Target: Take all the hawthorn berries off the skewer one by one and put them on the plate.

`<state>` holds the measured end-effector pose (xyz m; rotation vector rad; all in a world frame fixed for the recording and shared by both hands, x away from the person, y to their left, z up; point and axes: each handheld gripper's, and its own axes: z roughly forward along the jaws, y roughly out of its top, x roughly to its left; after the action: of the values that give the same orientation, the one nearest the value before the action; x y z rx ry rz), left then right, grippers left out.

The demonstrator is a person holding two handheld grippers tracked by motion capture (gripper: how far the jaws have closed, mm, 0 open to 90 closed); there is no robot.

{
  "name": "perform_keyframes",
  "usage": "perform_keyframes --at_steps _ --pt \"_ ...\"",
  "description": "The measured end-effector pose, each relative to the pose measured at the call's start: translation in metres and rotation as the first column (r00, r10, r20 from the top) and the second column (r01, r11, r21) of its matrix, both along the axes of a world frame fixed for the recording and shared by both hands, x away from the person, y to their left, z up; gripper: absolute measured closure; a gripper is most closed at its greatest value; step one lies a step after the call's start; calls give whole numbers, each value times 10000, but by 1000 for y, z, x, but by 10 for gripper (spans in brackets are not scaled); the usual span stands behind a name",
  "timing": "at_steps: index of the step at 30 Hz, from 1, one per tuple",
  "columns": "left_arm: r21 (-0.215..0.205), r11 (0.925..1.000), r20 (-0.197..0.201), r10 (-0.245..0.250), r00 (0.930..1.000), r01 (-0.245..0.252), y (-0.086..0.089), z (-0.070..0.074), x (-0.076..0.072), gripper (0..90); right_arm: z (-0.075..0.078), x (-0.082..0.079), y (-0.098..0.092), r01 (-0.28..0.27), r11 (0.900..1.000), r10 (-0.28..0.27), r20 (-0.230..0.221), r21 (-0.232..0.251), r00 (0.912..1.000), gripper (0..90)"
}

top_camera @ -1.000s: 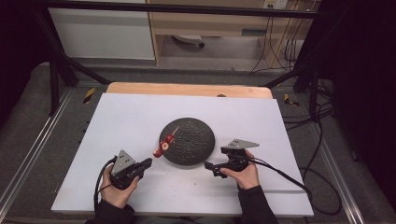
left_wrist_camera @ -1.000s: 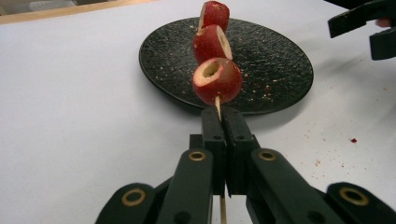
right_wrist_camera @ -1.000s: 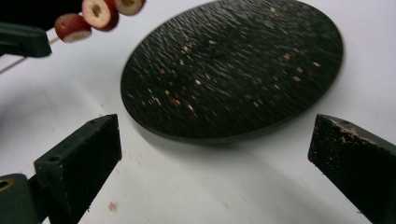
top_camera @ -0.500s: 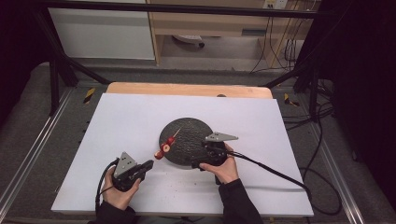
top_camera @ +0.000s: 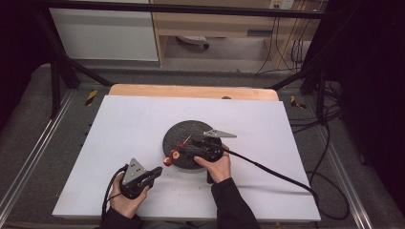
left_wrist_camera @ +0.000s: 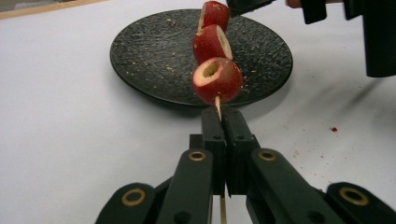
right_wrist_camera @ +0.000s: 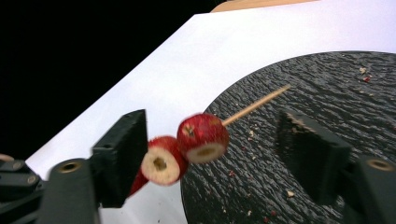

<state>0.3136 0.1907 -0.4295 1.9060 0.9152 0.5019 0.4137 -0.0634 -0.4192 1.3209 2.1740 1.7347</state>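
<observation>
While the left gripper [left_wrist_camera: 223, 133] pinches the skewer [left_wrist_camera: 218, 106], right gripper [right_wrist_camera: 210, 154] fingers (apart) flank its fruit [right_wrist_camera: 202, 138].

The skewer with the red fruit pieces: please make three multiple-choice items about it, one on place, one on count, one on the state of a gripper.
1. Where does the fruit end of the skewer hang?
A. over the near edge of the black plate
B. off the table
C. on the wooden strip

2. How many red fruit pieces are on it?
A. one
B. three
C. five

3. How are the jaws of the right gripper?
A. shut on the stick
B. shut on the plate
C. open around the fruit

Answers: 1 A, the left gripper holds the stick there; 2 B, three show in the left gripper view; 3 C, gaps show on both sides.
</observation>
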Motion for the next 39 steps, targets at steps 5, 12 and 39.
perform_keyframes --at_steps 5,12,39 --pt "28 10000 40 -54 10000 54 -4 0 -2 885 -2 3 1 12 9998 -6 -316 202 9995 363" --pt "-3 10000 127 5 9999 -4 -3 1 -3 885 -3 3 2 45 9996 -31 -548 262 9985 427" --pt "-371 9993 588 -62 9983 84 -3 7 -9 885 0 5 2 475 9883 -208 -1809 1446 9833 611"
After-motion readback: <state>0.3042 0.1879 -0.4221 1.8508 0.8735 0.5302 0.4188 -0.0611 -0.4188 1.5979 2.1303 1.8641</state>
